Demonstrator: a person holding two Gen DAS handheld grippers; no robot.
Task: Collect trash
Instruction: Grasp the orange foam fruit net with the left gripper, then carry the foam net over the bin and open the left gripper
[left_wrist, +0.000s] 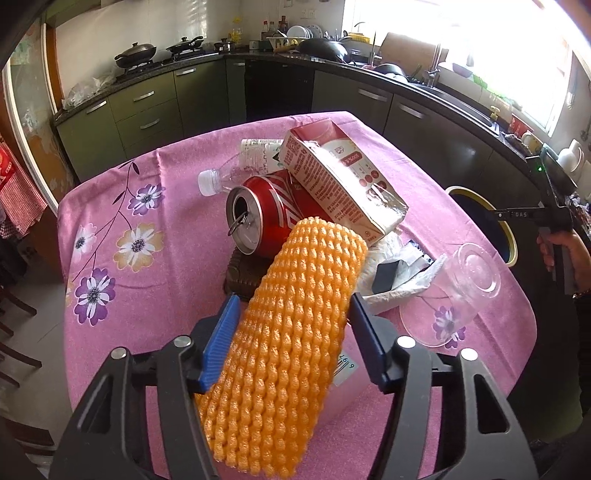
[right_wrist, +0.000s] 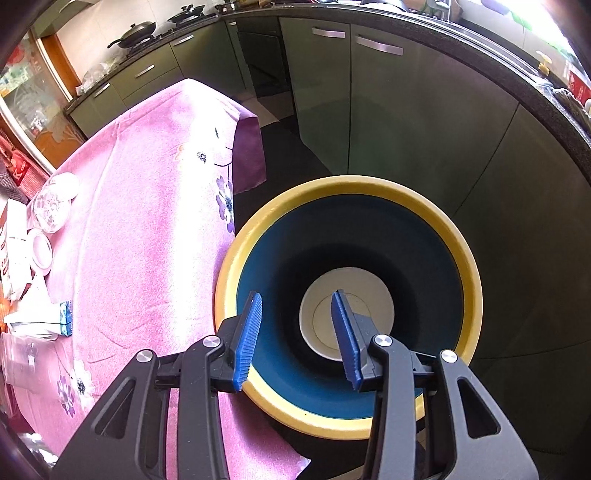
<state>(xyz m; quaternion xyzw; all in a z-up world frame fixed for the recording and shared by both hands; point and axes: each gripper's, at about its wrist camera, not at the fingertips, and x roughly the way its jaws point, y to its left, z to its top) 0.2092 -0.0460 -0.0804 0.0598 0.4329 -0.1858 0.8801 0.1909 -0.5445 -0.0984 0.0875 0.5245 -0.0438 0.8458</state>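
The left gripper (left_wrist: 291, 317) is clenched on an orange foam fruit net (left_wrist: 284, 354), its blue pads pressing both sides of the mesh sleeve, which slants from the near edge of the left wrist view up toward the trash pile. Only this view shows the pile on the pink floral tablecloth (left_wrist: 147, 266): a red soda can (left_wrist: 266, 218) on its side with its opened top facing the camera, a clear plastic bottle (left_wrist: 236, 170) with a white cap lying beyond it, and a red-and-white carton (left_wrist: 340, 177) leaning across the can. To the right of the net lie crumpled white paper (left_wrist: 399, 280) and a clear plastic cup (left_wrist: 458, 291) on its side. A white label with printed digits (left_wrist: 345, 367) shows just right of the net, under it. At the far right of this view a person's hand (left_wrist: 565, 254) grips the handle of the other gripper beside a yellow bin rim.

The right wrist view gives what the left does not: the inside of the trash bin (right_wrist: 469, 280), yellow-rimmed and dark blue within, standing on the floor just beside the table's right edge. A white disc-shaped thing (right_wrist: 376, 306) lies at its bottom. The right gripper (right_wrist: 299, 325) hangs above the bin mouth with its jaws parted and nothing between them. At the left edge of this view the carton and the cups are only partly seen.
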